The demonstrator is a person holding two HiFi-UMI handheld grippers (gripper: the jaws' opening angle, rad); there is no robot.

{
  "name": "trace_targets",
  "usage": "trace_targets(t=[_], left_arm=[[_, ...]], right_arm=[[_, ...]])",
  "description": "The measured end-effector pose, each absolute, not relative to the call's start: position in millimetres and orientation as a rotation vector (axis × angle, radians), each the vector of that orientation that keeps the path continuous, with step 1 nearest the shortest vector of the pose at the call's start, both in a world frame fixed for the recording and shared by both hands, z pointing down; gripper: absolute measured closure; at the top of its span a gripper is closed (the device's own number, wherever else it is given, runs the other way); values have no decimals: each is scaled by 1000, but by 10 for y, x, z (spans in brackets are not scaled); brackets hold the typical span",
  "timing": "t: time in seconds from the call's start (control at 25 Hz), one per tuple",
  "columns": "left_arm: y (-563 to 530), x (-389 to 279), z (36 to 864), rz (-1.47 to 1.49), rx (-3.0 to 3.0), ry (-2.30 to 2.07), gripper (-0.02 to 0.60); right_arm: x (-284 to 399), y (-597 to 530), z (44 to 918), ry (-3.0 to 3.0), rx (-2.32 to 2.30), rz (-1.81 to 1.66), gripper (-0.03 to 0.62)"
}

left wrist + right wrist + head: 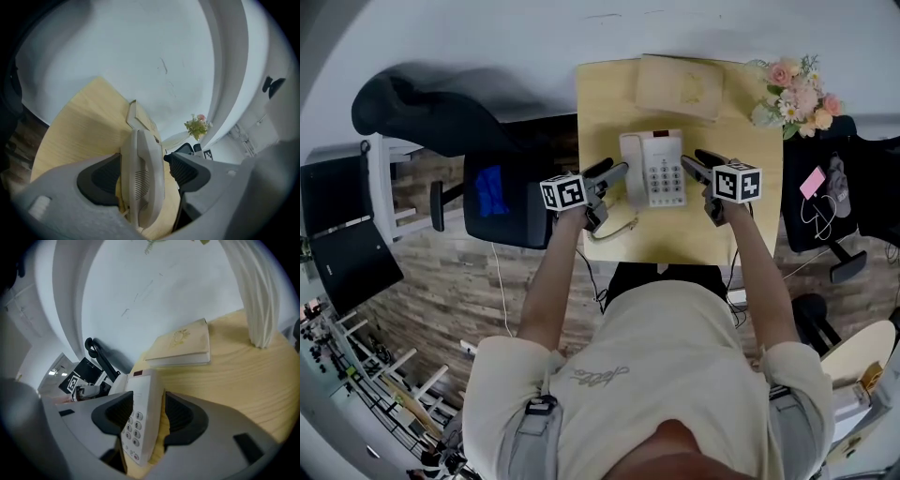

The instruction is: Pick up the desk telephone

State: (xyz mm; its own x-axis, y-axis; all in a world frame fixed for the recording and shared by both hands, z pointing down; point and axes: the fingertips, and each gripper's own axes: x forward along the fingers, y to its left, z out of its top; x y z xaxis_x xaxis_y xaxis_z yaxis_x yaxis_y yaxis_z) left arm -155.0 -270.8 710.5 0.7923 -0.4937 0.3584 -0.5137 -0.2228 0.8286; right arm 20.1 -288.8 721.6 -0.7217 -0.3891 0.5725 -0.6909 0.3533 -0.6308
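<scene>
The desk telephone (654, 169) sits flat near the middle of the light wooden desk (750, 234), its long side running from 12 to 6 o'clock. It is an off-white plastic set: the handset (143, 178) rests in its cradle along the 9 o'clock side, with a patch of fine slits in its rounded shell, and the keypad (135, 426) fills the 3 o'clock side with rows of small pale round buttons under a small dark red window. A pale cord (619, 228) trails from its 7 o'clock corner. The left gripper (616, 169) comes in from 9 o'clock and its fingers (101, 176) straddle the handset, released: the outer pad stands clear of the shell, and the other lies close beside it without squeezing. The right gripper (692, 159) comes in from 3 o'clock, its fingers (180, 416) spread either side of the keypad edge, with bare desk showing between that edge and one pad. A cream book (680, 86) lies at 12 o'clock of the telephone, and a bunch of pink and white flowers (795, 94) stands at 2 o'clock.
</scene>
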Motion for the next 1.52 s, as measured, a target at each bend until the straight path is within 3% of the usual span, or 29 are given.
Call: trace_targets(t=[0.84, 1.52], left_arm=[[-2757, -1134, 7456, 47, 1716, -312, 215], [-2786, -1113, 7394, 35, 1779, -323, 202]], right_arm=[[-240, -2956, 7657, -2168, 489, 1751, 365], [-241, -2929, 7621, -2214, 459, 1681, 365]])
